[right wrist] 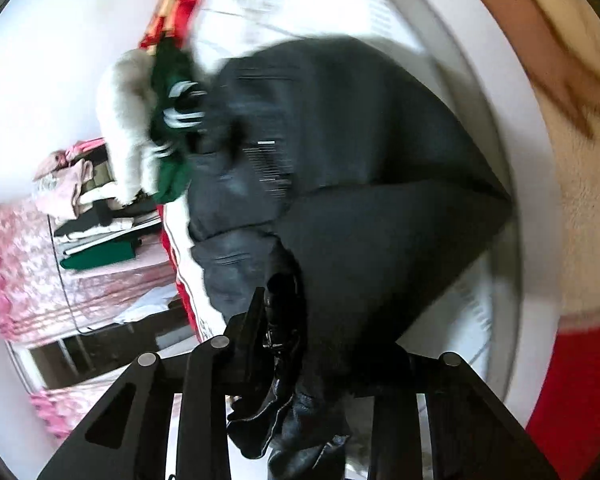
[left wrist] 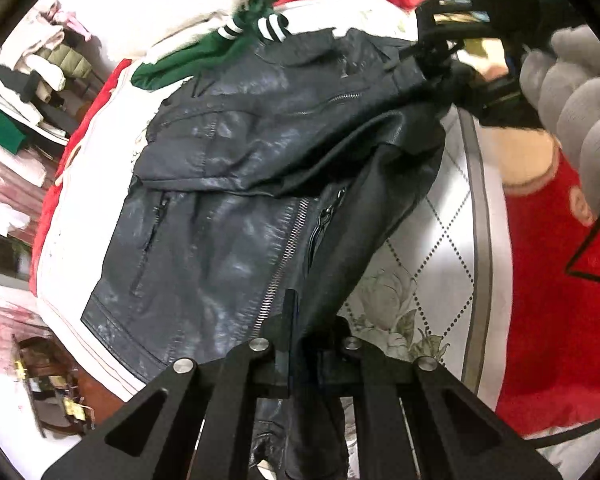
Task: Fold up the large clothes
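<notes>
A black leather jacket (left wrist: 236, 184) with silver zippers lies on the white patterned bed cover (left wrist: 432, 264). My left gripper (left wrist: 304, 344) is shut on the jacket's front edge beside the zipper, near the hem. My right gripper (left wrist: 436, 52) shows at the upper right of the left wrist view, shut on the jacket's upper part and lifting it so a flap folds over the body. In the blurred right wrist view the right gripper (right wrist: 284, 320) is shut on bunched black leather, and the jacket (right wrist: 340, 160) spreads out ahead of it.
A green garment with white stripes (left wrist: 256, 32) and a white fluffy one (right wrist: 128, 120) lie beyond the jacket. A red blanket (left wrist: 556, 320) borders the bed cover. Stacked folded clothes (left wrist: 32, 88) sit at the left. A grey gloved hand (left wrist: 580, 96) holds the right gripper.
</notes>
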